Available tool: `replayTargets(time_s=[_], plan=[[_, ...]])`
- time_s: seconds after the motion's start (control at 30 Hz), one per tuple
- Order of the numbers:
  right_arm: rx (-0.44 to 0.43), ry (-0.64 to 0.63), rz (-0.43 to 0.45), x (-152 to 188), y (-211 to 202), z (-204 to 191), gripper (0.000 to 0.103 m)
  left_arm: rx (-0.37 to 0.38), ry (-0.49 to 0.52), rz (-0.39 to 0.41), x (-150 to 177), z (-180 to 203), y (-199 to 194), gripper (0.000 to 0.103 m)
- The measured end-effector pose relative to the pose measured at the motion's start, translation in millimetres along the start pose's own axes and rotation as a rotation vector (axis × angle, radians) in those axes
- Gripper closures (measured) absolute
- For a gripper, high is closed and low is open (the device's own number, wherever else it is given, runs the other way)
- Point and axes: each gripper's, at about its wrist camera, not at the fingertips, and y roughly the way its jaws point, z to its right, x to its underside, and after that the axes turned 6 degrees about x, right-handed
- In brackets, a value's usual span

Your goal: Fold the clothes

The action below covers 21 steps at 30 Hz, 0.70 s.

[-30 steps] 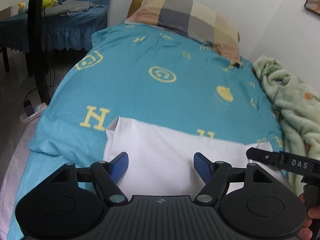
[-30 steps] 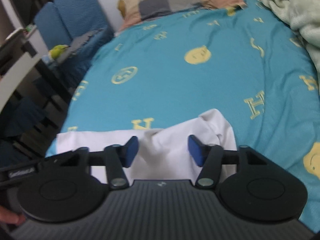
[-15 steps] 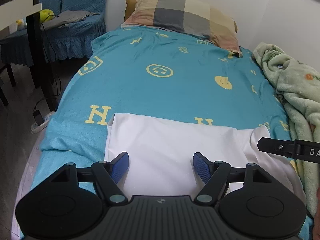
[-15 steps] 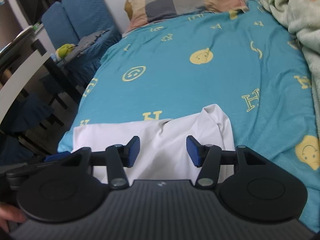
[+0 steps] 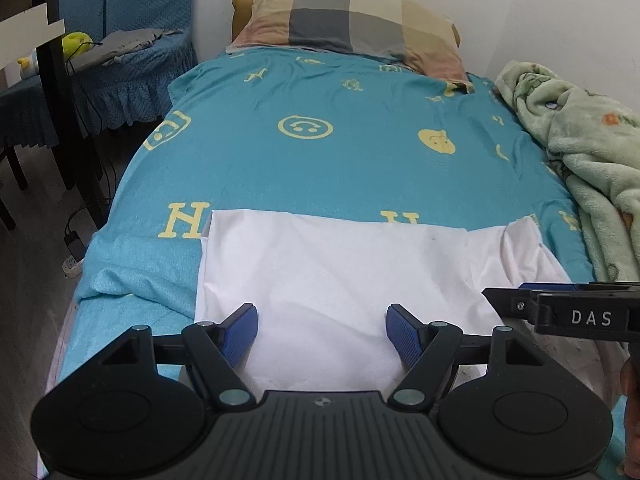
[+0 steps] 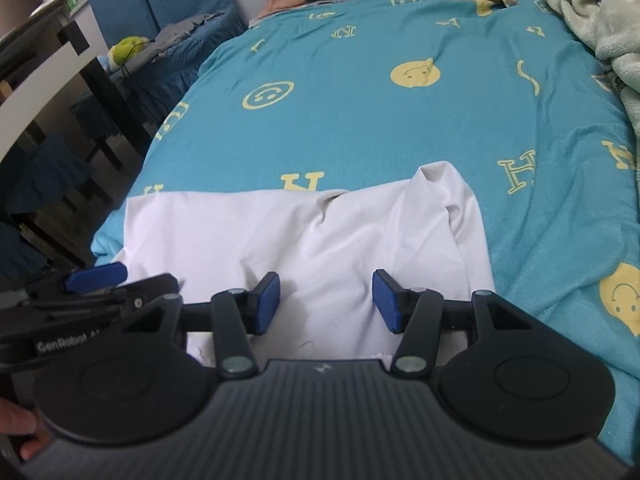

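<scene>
While both views sat lower a second ago: more of the bedsheet [image 5: 320, 168] and pillow [image 5: 344, 16] now shows.
Garment: white cloth [image 5: 332, 276] at the bed's near end, long axis across it.
Left gripper [image 5: 322, 332]: jaws apart, empty.
Right gripper [image 6: 326, 300]: jaws apart, empty.

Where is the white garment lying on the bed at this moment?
In both wrist views the white garment lies flat at the near end of the blue bedsheet, under both open grippers, far from the checked pillow.
</scene>
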Motion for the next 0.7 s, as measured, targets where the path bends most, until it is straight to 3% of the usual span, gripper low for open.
replayTargets(time_s=[0.33, 0.57, 0.7], plan=[[-0.001, -0.008, 0.061, 18, -69, -1, 0.049, 0.001, -0.012, 0.055, 21, 27, -65, 0.029], [0.018, 0.043, -0.064, 36, -38, 13, 0.05, 0.007, -0.064, -0.01, 40, 16, -36, 0.027], [-0.034, 0.142, -0.057, 33, -43, 24, 0.05, 0.034, -0.11, 0.021, 44, 12, -47, 0.026]])
